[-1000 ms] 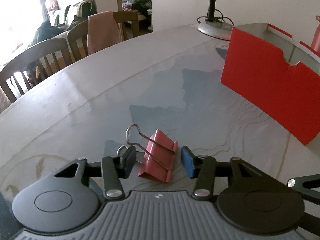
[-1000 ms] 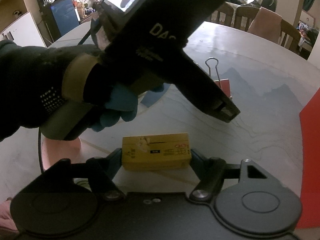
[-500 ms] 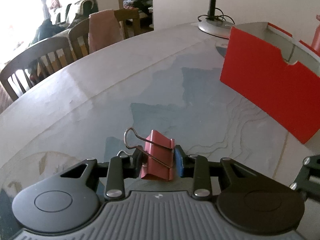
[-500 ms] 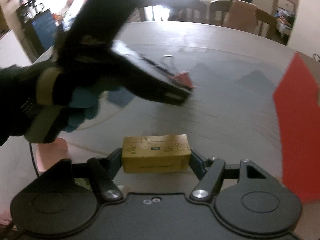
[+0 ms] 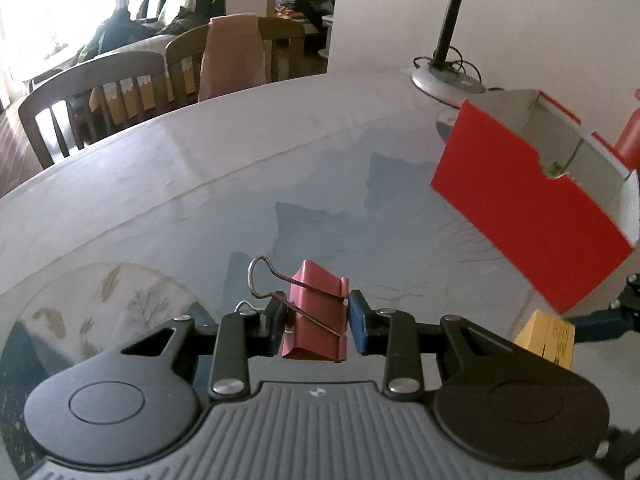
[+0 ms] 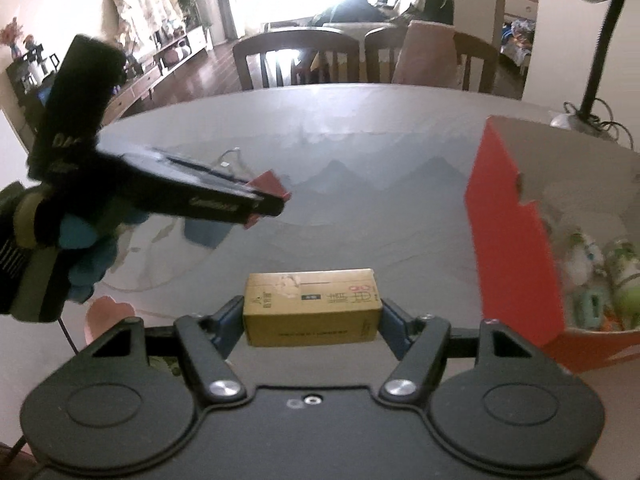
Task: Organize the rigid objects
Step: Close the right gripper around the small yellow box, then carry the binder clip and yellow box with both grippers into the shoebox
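Note:
My left gripper (image 5: pixel 316 322) is shut on a pink binder clip (image 5: pixel 316 316), lifted off the glass table (image 5: pixel 200 184); its wire handles stick out to the left. My right gripper (image 6: pixel 311 312) is shut on a small yellow box (image 6: pixel 311 306), held lengthwise between the pads above the table. The red cardboard box (image 5: pixel 528 216) stands open-topped to the right, and in the right wrist view the red cardboard box (image 6: pixel 516 240) has several small items inside. From the right wrist view the left gripper (image 6: pixel 264 196) carries the clip (image 6: pixel 268 186) at the left. The yellow box (image 5: pixel 546 336) shows at the left view's lower right.
A desk lamp (image 5: pixel 448 64) stands at the table's far right behind the red box. Wooden chairs (image 5: pixel 92 92) line the far edge, one draped with a pink cloth (image 5: pixel 232 56). A gloved hand (image 6: pixel 60 248) holds the left gripper. A pink heart-shaped thing (image 6: pixel 106 312) lies near the table's left front.
The left gripper's pads closed on the pink clip and lifted it off the table. The right gripper rose with the yellow box and swung toward the red box.

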The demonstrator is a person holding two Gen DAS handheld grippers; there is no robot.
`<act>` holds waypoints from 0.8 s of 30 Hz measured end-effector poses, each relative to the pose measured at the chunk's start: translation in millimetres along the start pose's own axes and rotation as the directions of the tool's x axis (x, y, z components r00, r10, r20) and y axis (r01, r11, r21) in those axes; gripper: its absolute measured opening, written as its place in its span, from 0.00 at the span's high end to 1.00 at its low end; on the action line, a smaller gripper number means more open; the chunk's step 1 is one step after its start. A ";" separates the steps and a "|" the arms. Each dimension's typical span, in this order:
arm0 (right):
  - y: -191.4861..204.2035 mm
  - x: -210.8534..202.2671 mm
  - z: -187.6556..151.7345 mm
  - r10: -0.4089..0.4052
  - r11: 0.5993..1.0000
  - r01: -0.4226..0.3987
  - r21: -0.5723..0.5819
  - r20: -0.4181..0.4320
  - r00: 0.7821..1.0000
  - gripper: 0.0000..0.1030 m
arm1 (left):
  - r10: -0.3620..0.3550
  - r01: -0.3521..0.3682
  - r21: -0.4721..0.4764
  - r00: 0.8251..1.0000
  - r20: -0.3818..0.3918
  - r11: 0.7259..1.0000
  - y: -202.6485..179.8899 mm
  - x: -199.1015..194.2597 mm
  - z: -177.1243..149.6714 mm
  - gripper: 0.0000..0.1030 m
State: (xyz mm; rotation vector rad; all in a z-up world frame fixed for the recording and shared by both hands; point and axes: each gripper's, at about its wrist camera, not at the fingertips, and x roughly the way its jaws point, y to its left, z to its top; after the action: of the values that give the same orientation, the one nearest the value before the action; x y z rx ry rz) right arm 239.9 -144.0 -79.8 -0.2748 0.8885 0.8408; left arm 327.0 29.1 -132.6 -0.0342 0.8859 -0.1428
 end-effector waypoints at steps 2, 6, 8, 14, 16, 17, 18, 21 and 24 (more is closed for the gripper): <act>-2.6 -11.8 -1.2 -0.006 1.000 0.006 0.005 0.013 1.000 0.32 | -0.001 0.001 -0.007 1.000 0.001 1.000 -3.0 -10.6 0.0 0.69; -7.2 -38.1 -0.5 -0.015 1.000 0.014 0.019 0.036 0.999 0.32 | -0.007 0.007 -0.037 1.000 -0.001 0.999 -8.5 -29.4 0.9 0.69; -11.3 -44.3 3.1 -0.017 1.000 0.016 0.021 0.046 0.999 0.32 | -0.007 0.006 -0.052 1.000 -0.002 0.999 -12.5 -38.8 1.2 0.69; -22.2 -71.2 8.7 -0.021 1.000 0.021 0.011 0.077 0.997 0.32 | -0.015 0.015 -0.086 1.000 0.002 0.996 -27.6 -63.6 6.8 0.69; -25.5 -75.4 10.9 -0.025 1.000 0.024 0.010 0.089 0.996 0.32 | -0.024 0.025 -0.094 1.000 0.010 0.995 -34.5 -72.1 9.9 0.69; -27.4 -79.1 11.4 -0.028 1.000 0.027 0.008 0.096 0.995 0.32 | -0.027 0.029 -0.092 1.000 0.014 0.995 -38.2 -75.9 11.3 0.69; -30.5 -83.8 12.0 -0.030 1.000 0.030 0.007 0.104 0.994 0.32 | -0.030 0.032 -0.089 0.999 0.019 0.996 -42.6 -79.6 12.9 0.69; -38.9 -91.7 12.7 -0.033 0.999 0.032 0.008 0.121 0.992 0.32 | -0.037 0.039 -0.073 0.999 0.037 0.997 -58.9 -90.4 18.3 0.69; -48.7 -100.4 13.2 -0.034 0.999 0.034 0.003 0.136 0.990 0.32 | -0.047 0.050 -0.064 0.998 0.052 0.997 -73.7 -97.6 25.4 0.69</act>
State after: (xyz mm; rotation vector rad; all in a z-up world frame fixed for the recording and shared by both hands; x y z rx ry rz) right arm 249.1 -222.2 0.4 -0.2281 0.7545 0.8173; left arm 277.7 -31.0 -34.9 -0.1198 0.8394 -0.1579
